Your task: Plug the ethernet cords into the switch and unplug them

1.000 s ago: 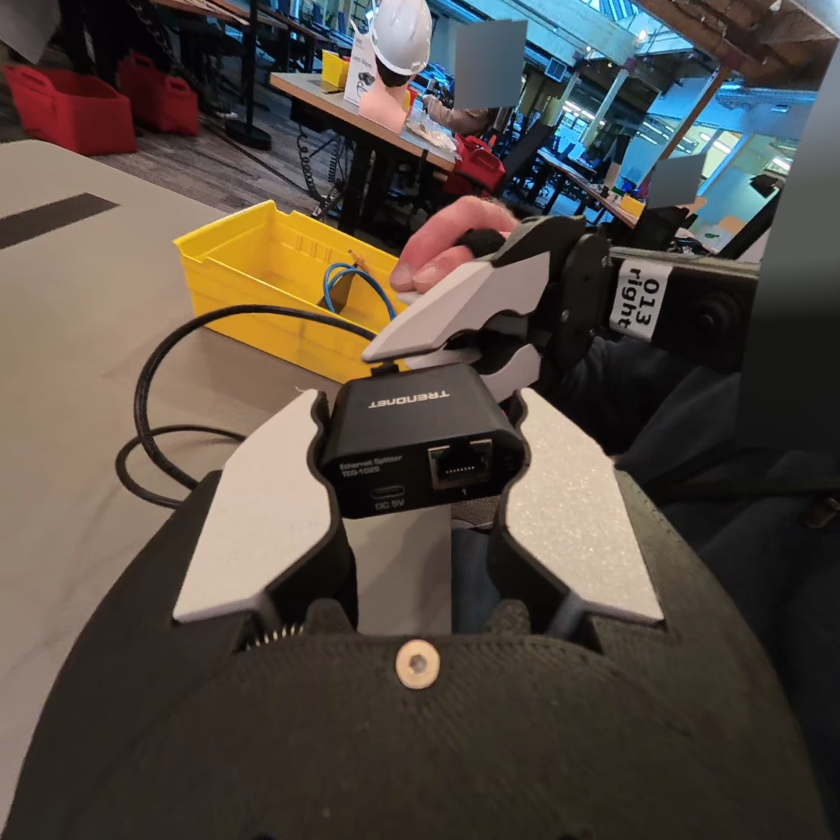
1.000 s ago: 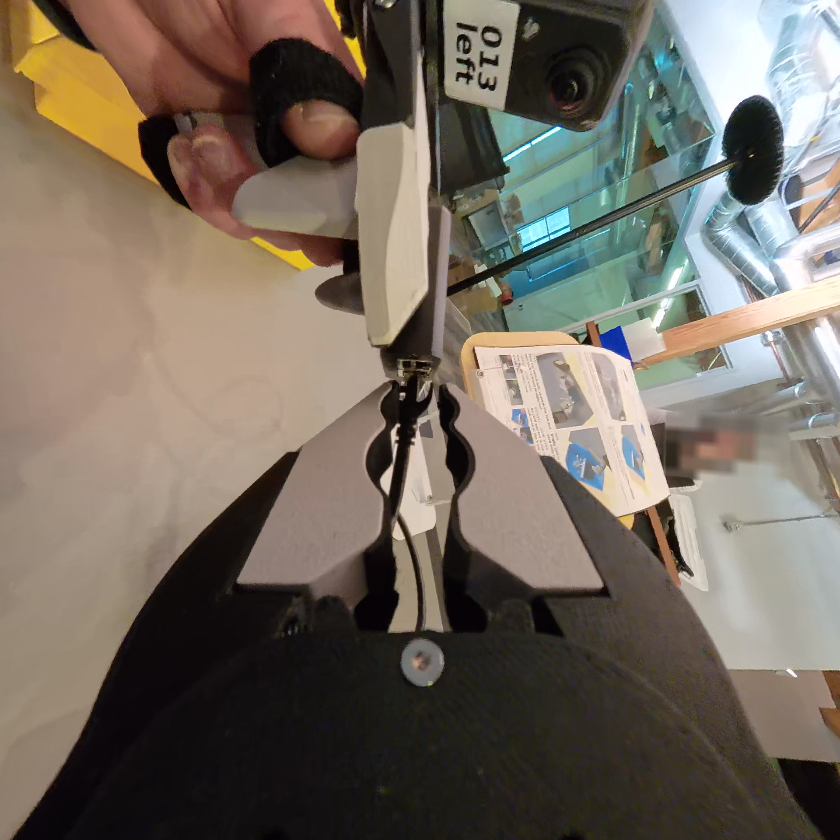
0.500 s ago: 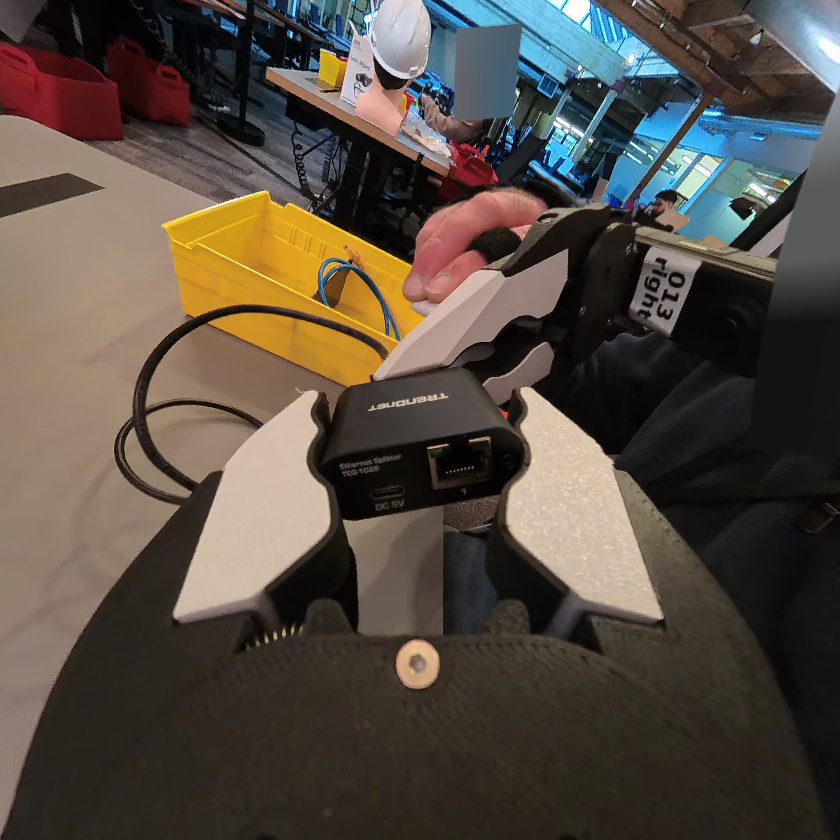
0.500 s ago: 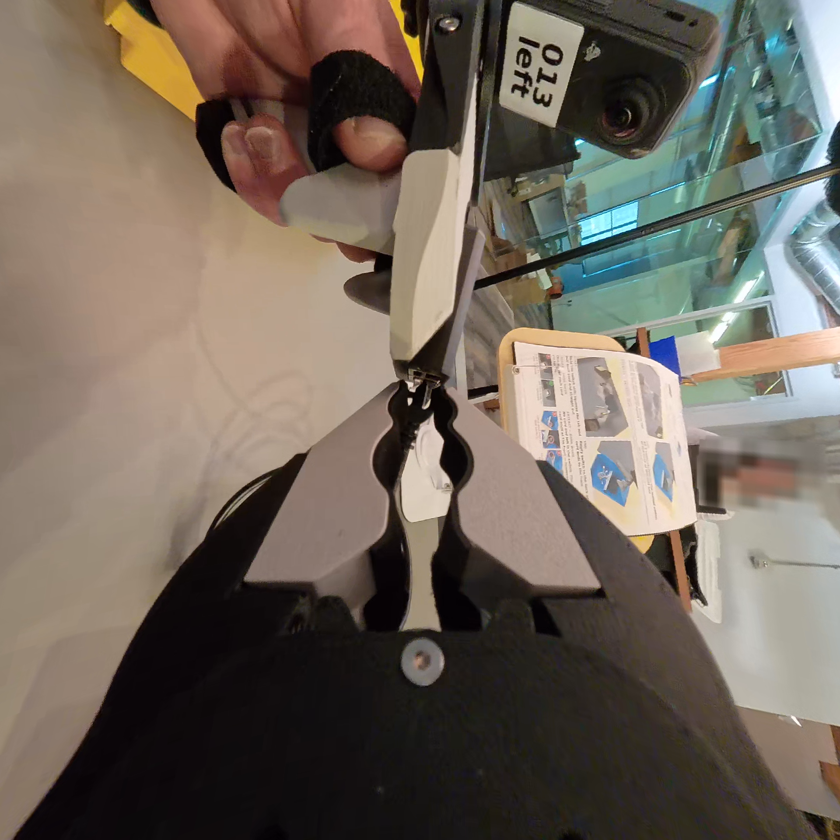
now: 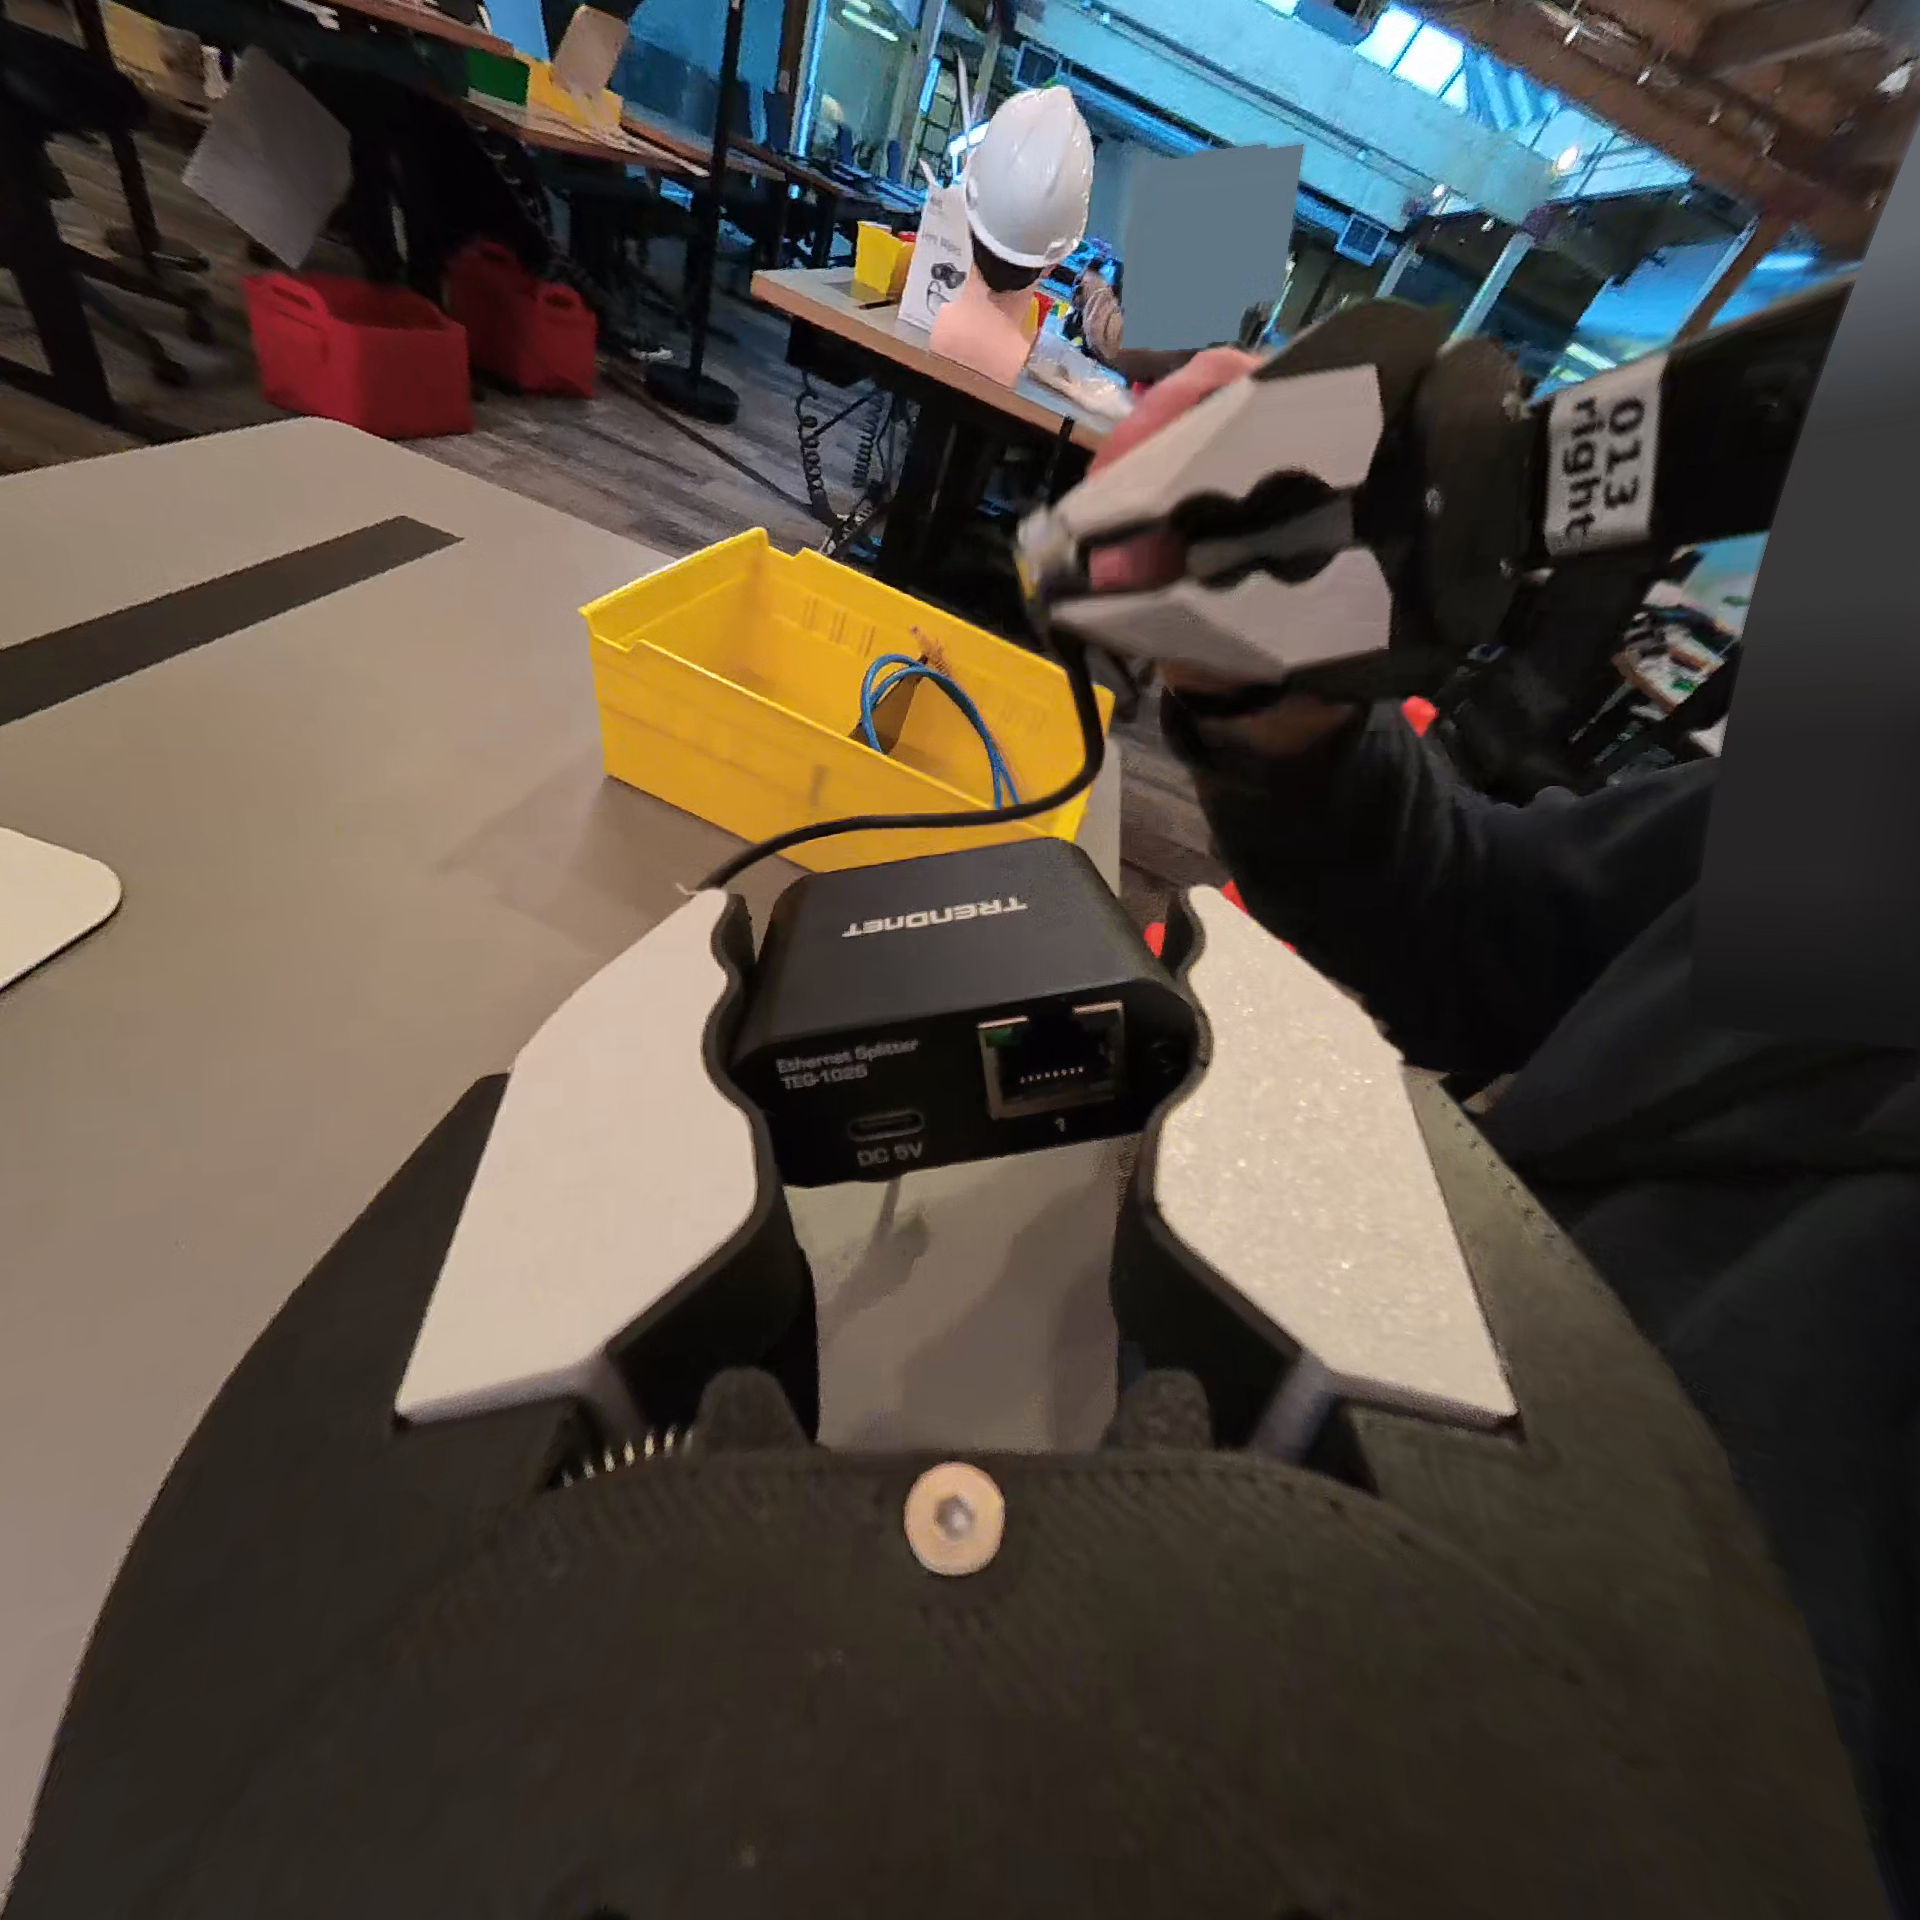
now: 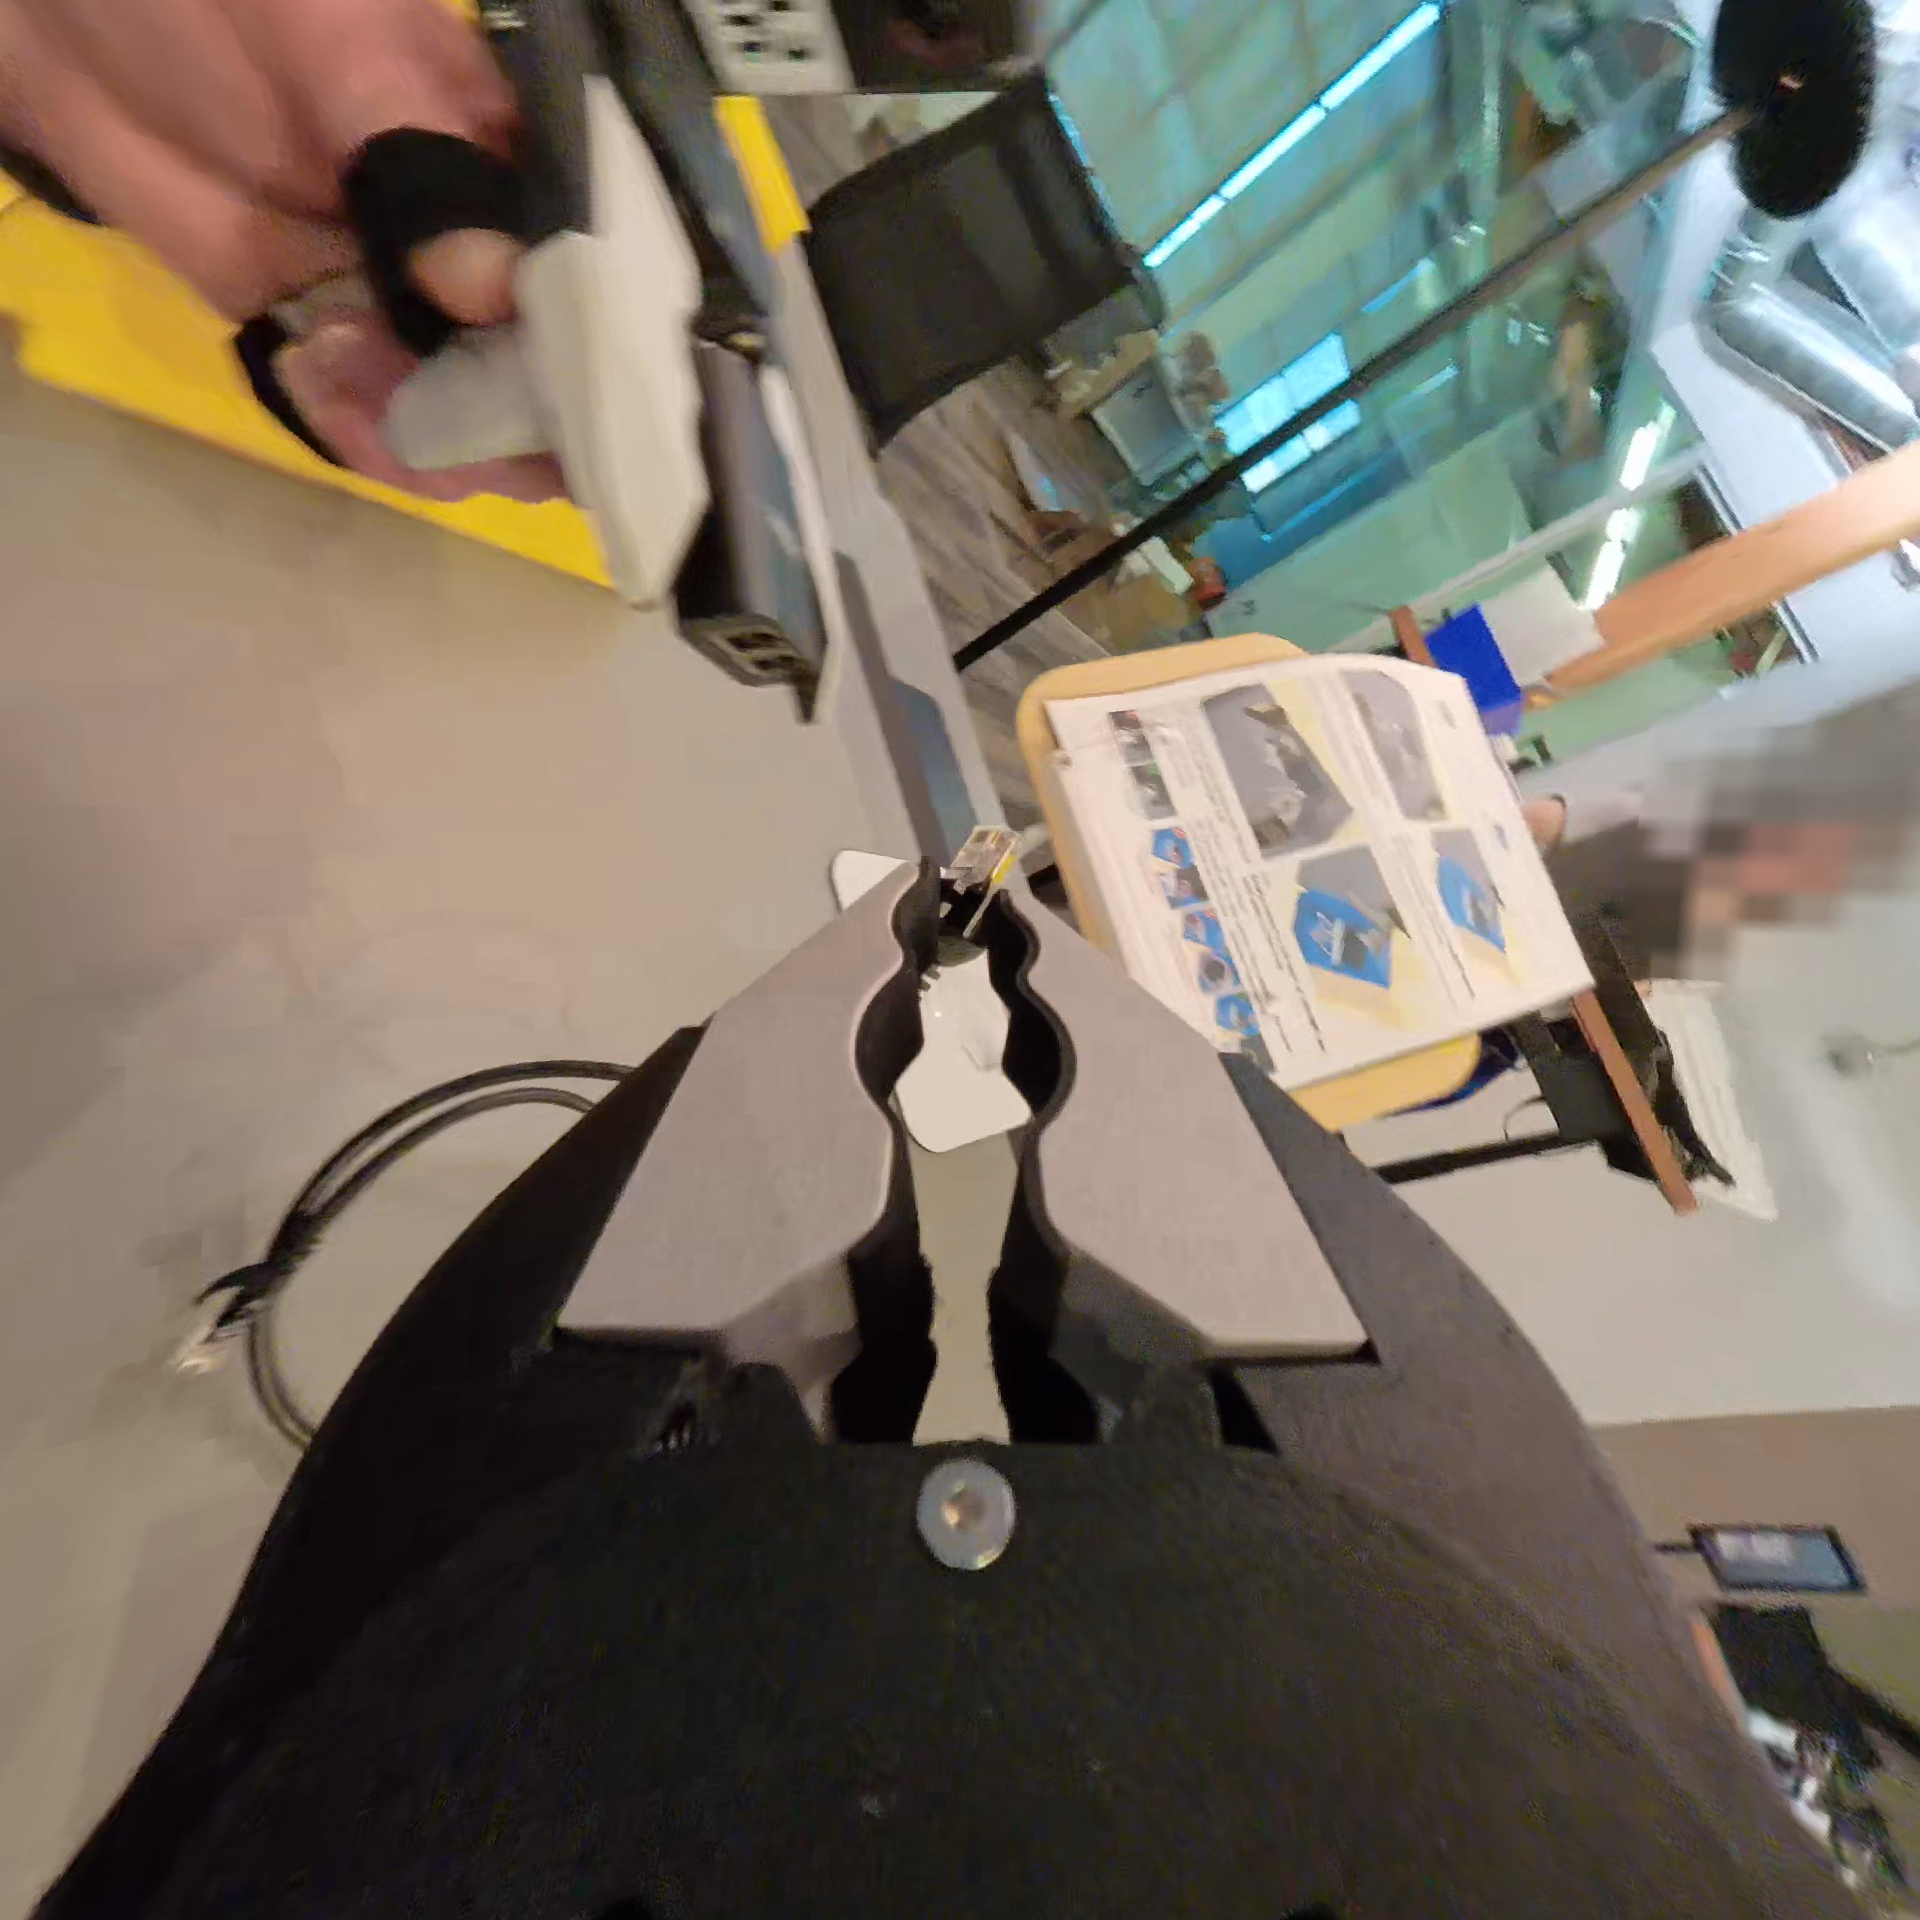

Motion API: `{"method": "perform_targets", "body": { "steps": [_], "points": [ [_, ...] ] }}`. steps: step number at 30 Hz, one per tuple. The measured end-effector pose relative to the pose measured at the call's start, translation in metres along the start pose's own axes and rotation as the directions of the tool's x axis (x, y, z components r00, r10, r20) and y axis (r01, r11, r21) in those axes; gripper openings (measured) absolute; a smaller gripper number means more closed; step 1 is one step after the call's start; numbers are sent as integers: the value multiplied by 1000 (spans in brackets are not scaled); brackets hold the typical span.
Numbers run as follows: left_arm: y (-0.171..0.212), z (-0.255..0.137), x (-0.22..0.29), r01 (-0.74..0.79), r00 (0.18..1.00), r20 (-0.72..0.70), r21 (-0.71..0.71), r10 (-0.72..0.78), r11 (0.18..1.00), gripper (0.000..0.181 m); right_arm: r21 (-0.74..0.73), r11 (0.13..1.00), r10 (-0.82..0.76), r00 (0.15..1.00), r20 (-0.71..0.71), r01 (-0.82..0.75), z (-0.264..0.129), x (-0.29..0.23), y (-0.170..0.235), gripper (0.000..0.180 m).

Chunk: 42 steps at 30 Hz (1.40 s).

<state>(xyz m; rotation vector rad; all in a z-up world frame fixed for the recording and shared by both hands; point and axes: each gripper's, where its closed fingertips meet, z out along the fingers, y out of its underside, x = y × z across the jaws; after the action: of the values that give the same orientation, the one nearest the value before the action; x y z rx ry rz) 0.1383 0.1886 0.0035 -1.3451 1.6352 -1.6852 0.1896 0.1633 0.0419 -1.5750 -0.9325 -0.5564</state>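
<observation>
The left hand-held gripper [image 5: 956,1039] clamped the black switch [image 5: 961,1003] at frame centre above the table [image 5: 260,831]. At upper right, the right hand-held gripper [image 5: 1044,566] pinched the unplugged cord's plug [image 6: 982,862], well apart from the switch.

Bright daylight comes from big windows far behind. Both pictures bend at the edges. The hand [image 6: 260,208] up top looks smeared and blurry.

A matt black plastic switch [image 5: 961,997] is clamped between the grainy grey fingers [image 5: 1304,1153] of the left hand-held gripper [image 5: 956,1023]. Beyond it, a glossy yellow plastic bin [image 5: 727,717] is seen on the smooth matt grey table [image 5: 260,831].
</observation>
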Motion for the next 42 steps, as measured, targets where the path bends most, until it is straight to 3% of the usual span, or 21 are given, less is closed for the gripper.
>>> {"method": "perform_targets", "body": {
  "steps": [7,14,18,27,34,38,42],
  "points": [
    [-4,-7,-7,27,1000,4,17,-27,999,75,-47,998,26,981,-190,-36,-48,83,1,7],
    [-2,-8,-9,15,1000,17,0,-15,1000,75,-136,989,-8,911,-413,-53,-133,163,4,8],
    [0,-7,-9,20,1000,15,-3,-20,1000,75,-249,961,-18,874,-486,-119,-166,180,37,8],
    [4,-4,-9,21,1000,20,-12,-20,1000,75,-411,831,147,861,-486,-374,-167,97,181,9],
    [8,-1,-11,28,999,18,-21,-27,999,75,-309,747,425,780,-459,-589,-159,47,201,9],
    [11,0,-10,32,999,11,-33,-31,999,75,-426,696,419,809,-411,-577,-141,6,237,10],
    [12,-1,-10,39,999,5,-35,-39,999,75,-433,596,552,737,-390,-676,-123,-29,268,12]
  ]
}}
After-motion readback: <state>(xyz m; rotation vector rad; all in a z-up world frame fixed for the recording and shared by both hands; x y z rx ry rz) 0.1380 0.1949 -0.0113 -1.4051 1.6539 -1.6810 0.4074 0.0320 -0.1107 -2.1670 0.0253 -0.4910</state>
